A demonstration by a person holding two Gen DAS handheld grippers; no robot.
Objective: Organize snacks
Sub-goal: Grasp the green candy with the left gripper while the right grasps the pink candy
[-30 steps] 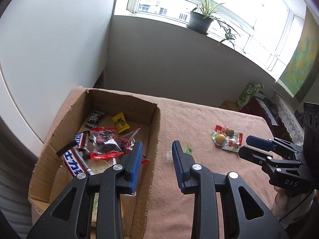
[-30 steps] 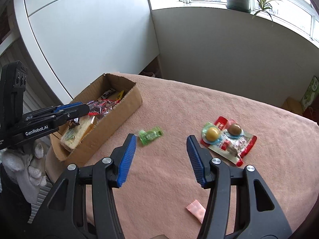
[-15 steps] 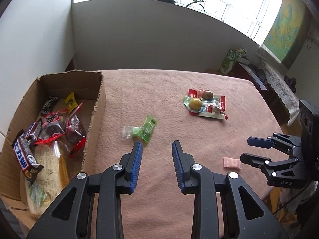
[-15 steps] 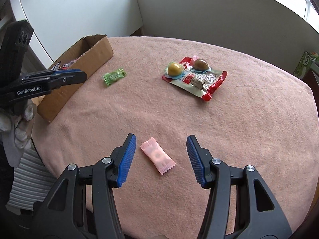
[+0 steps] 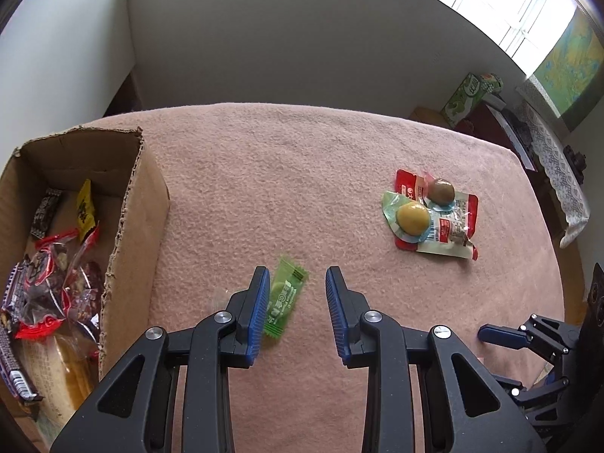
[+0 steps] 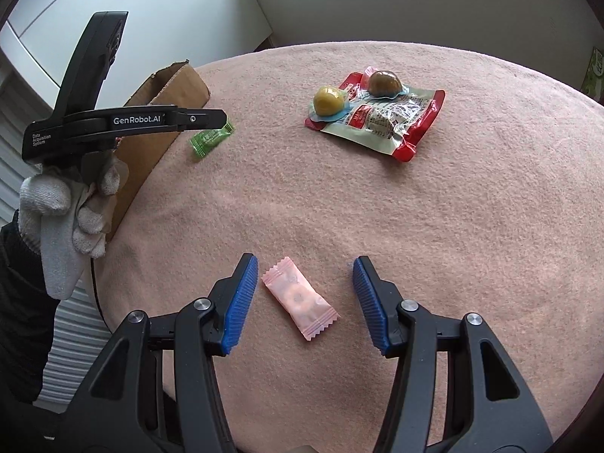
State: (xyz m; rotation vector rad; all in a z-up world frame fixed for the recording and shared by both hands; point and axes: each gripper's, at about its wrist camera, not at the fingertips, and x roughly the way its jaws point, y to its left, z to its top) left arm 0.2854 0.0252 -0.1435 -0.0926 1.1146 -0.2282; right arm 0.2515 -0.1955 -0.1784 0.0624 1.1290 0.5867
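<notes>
A green wrapped candy (image 5: 284,300) lies on the pink tablecloth, partly behind my left gripper's left finger; it also shows in the right wrist view (image 6: 210,138). My left gripper (image 5: 298,281) is open and hovers over it. A pink wrapped candy (image 6: 299,298) lies between the open jaws of my right gripper (image 6: 305,271). A red and clear snack packet with two round sweets on it (image 5: 434,215) lies further back, also in the right wrist view (image 6: 377,113). A cardboard box (image 5: 124,204) at the left holds several snacks.
The round table's cloth (image 5: 283,173) drops off at the near and right edges. A green carton (image 5: 468,96) and a low cabinet stand beyond the table at the right. A grey wall lies behind.
Both grippers have moved down and closer to the table. The left one now straddles the green candy; the right one now straddles the pink candy. Both stay open.
</notes>
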